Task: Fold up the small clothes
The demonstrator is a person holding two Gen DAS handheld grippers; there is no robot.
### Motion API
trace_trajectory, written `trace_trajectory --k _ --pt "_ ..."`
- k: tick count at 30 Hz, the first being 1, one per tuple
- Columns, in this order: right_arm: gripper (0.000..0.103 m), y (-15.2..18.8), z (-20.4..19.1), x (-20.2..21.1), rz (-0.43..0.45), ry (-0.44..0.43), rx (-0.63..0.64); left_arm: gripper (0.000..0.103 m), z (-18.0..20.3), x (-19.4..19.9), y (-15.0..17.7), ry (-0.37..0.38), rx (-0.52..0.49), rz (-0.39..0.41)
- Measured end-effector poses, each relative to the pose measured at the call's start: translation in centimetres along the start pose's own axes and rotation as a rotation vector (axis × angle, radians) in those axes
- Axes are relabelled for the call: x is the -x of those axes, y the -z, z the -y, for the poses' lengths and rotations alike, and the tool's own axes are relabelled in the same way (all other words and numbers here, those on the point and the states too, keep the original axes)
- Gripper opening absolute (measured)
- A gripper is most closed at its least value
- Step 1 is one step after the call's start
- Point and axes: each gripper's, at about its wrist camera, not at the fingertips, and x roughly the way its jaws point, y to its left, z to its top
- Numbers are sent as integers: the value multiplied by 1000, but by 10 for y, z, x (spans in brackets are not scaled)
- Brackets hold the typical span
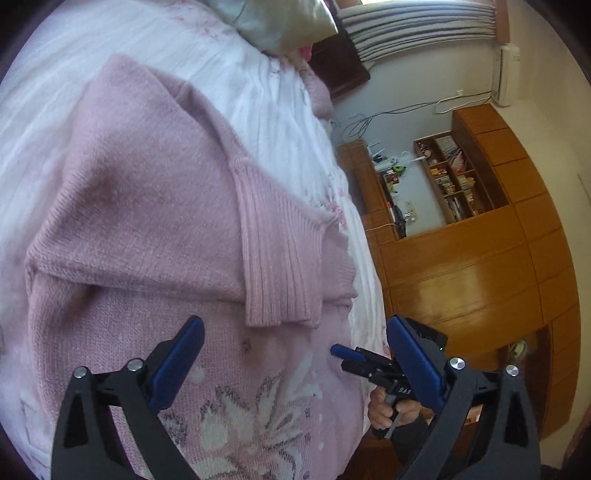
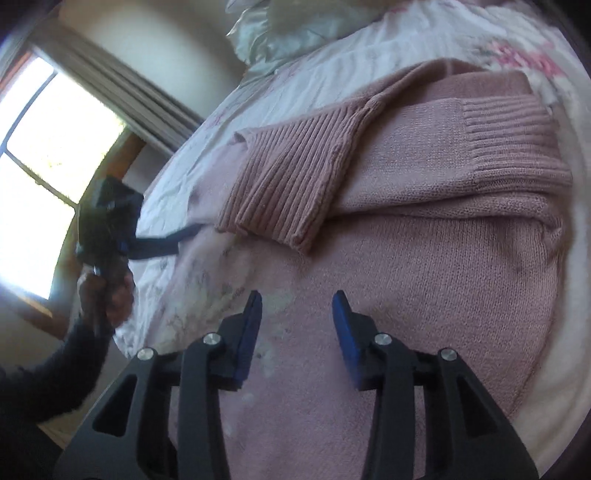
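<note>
Left wrist view: your left gripper (image 1: 295,354) hangs over the pink sweater (image 1: 147,221), its blue pads spread wide with nothing between them. The sweater lies flat on the white bedsheet (image 1: 258,85), both sleeves folded across its body, one ribbed cuff (image 1: 277,266) just ahead of the left gripper. Your right gripper (image 2: 297,314) is also released above the sweater (pads clearly apart, empty), poised over the knitted flower pattern (image 1: 258,413) near the sweater's edge. Beside the sweater's far end sits a pale pillow (image 2: 295,29).
</note>
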Motion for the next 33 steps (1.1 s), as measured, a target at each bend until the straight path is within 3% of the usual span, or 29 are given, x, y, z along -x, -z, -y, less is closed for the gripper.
trace_trajectory --k 3,5,8,9,10,13,17,19,21,23,26,30,33 --pt "40 -23 18 -11 47 -83 -188 99 11 -26 -4 -62 -23 -45" --pt "40 -35 26 -24 49 -130 -277 99 6 -44 -6 -138 20 -78" --pt "35 -47 27 -42 27 -140 -320 95 -1 -55 -7 -199 67 -59" --pt "6 -48 27 -45 13 -102 -318 80 -3 -56 -7 -241 71 -57" --pt "4 -48 27 -45 12 -61 -323 62 -6 -58 -6 -280 71 -58" --pt "3 -42 32 -29 46 -46 -338 29 -14 -55 1 -347 52 -53" --pt "3 -34 25 -12 74 -40 -288 10 4 -48 16 -263 -29 -73" --pt "3 -34 24 -14 70 -31 -280 10 9 -44 21 -269 -54 -68" --pt "3 -31 37 -25 41 1 -306 10 -11 -48 20 -289 19 -76" --pt "4 -27 43 -34 31 27 -296 9 -26 -49 20 -261 76 -74" --pt "13 -21 30 -21 66 28 -259 10 -12 -42 25 -227 57 -79" --pt "13 -16 -10 12 166 33 -130 44 25 -9 34 -170 -28 21" --pt "16 -20 -17 -3 161 3 -130 66 38 -7 30 -12 -54 95"
